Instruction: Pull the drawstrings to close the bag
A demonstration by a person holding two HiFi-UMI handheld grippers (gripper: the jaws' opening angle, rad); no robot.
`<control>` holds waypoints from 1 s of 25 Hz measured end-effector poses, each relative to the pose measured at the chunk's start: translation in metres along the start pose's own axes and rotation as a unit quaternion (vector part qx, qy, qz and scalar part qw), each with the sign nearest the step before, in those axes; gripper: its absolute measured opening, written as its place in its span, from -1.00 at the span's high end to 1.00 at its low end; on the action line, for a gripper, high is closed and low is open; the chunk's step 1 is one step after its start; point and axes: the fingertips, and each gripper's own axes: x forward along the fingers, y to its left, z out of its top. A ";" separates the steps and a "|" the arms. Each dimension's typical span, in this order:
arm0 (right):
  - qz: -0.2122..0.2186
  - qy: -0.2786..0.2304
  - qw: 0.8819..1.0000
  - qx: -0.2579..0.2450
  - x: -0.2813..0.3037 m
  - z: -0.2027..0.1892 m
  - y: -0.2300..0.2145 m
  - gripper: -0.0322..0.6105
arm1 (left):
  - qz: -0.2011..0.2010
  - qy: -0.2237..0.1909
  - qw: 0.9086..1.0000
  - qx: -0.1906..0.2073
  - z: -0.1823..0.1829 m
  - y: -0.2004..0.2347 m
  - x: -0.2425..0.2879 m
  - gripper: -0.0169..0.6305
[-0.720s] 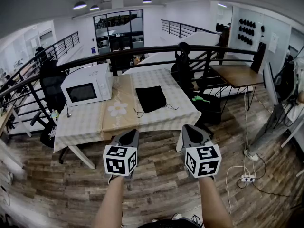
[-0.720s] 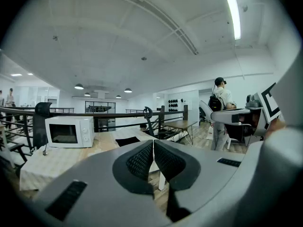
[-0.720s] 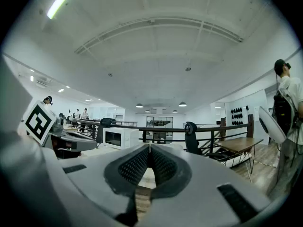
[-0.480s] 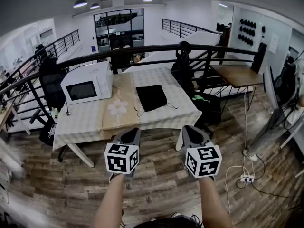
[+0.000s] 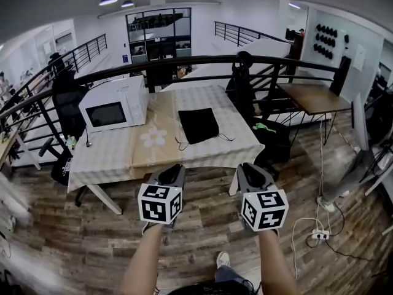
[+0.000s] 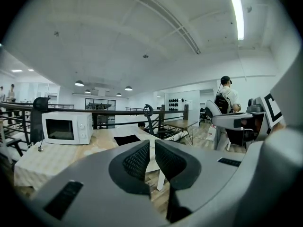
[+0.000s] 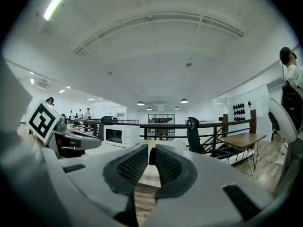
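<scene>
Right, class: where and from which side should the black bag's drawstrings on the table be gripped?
Likely the loose cords, not the cloth. The left cord and right cord trail from the black bag's near corners, flat on the table; come down from above, each on its own side.

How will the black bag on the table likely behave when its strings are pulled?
The black bag lies flat, so it is probably soft, floppy cloth, empty and light. It may slide over the tablecloth when one drawstring is pulled rather than cinch shut.
</scene>
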 end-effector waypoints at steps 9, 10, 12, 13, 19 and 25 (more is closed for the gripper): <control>0.022 -0.004 1.000 0.007 0.042 0.001 -0.027 0.62 | 0.014 0.004 1.000 0.001 0.006 0.010 0.041 0.68; 0.026 -0.004 1.000 0.006 0.048 0.001 -0.031 0.61 | 0.018 0.005 1.000 0.000 0.008 0.012 0.047 0.65; 0.032 -0.002 0.999 0.003 0.061 0.001 -0.041 0.59 | 0.025 0.005 1.000 -0.004 0.011 0.016 0.060 0.62; 0.036 0.000 0.999 0.003 0.068 0.001 -0.047 0.58 | 0.028 0.004 1.000 -0.006 0.012 0.018 0.067 0.61; 0.061 0.011 0.998 0.007 0.110 -0.002 -0.083 0.50 | 0.050 0.012 0.999 -0.015 0.018 0.024 0.115 0.52; 0.083 0.024 0.996 0.012 0.148 -0.005 -0.113 0.42 | 0.085 0.020 0.996 -0.018 0.024 0.034 0.151 0.39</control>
